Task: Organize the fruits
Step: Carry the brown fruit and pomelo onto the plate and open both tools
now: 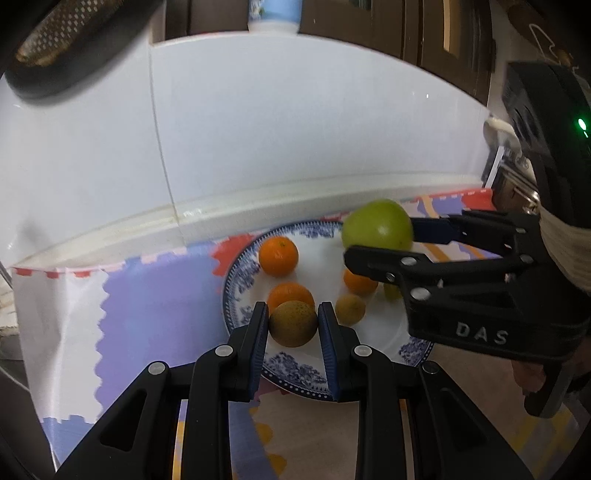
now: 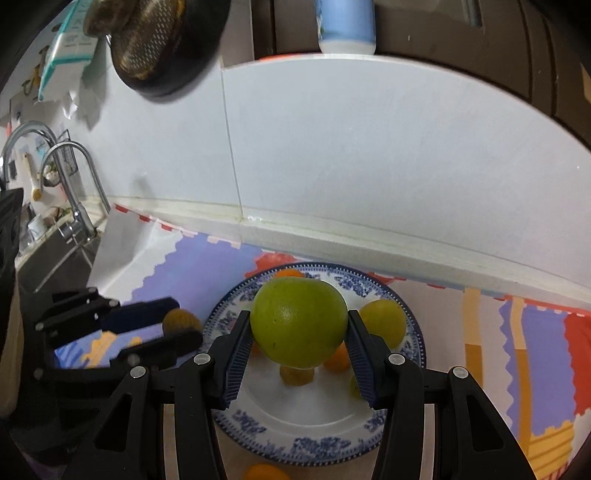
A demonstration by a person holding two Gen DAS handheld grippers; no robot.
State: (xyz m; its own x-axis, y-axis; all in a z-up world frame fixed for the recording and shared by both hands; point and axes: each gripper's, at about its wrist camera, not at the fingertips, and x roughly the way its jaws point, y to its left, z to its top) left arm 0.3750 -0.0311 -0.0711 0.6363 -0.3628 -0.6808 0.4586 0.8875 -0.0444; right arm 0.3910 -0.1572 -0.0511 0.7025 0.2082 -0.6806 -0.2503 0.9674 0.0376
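1. Left gripper [image 1: 292, 325] is clamped on a small brownish-green fruit [image 1: 293, 323], blue pads pressed on both sides of it. It hangs over the near-left part of the plate [image 1: 236, 280].
2. Right gripper [image 2: 298, 338] has a big green fruit [image 2: 298, 322] pinched between its fingers, held above the plate's middle. From the left wrist view you can see that same green fruit [image 1: 377, 226] sitting up over the plate's far-right rim.
3. Only writing I can actually read: "DAS" in raised letters on the right gripper's black body, seen from the left camera. There's a green LED lit on the unit behind it.
4. The plate is white with a blue floral border. On it, left view: an orange [image 1: 278, 256] toward the back, another orange [image 1: 290, 293] right behind the held brownish one, a third orange [image 1: 358, 282] under the right gripper, and a small yellowish fruit [image 1: 350, 309] just beside that.
5. Right view also shows a yellow-green fruit [image 2: 382, 325] on the plate's right side, partly behind the gripper finger.
6. Plate sits on a patterned mat [image 1: 155, 295] (purple, red, white) on the table, up against a white tiled wall [image 1: 295, 129].
7. Background stuff: a faucet [image 2: 70, 177] and sink off to the left, a dark strainer [image 2: 159, 40] hanging up top, and a blue-and-white container [image 2: 345, 26] on the ledge. Its label is too blurry to read.
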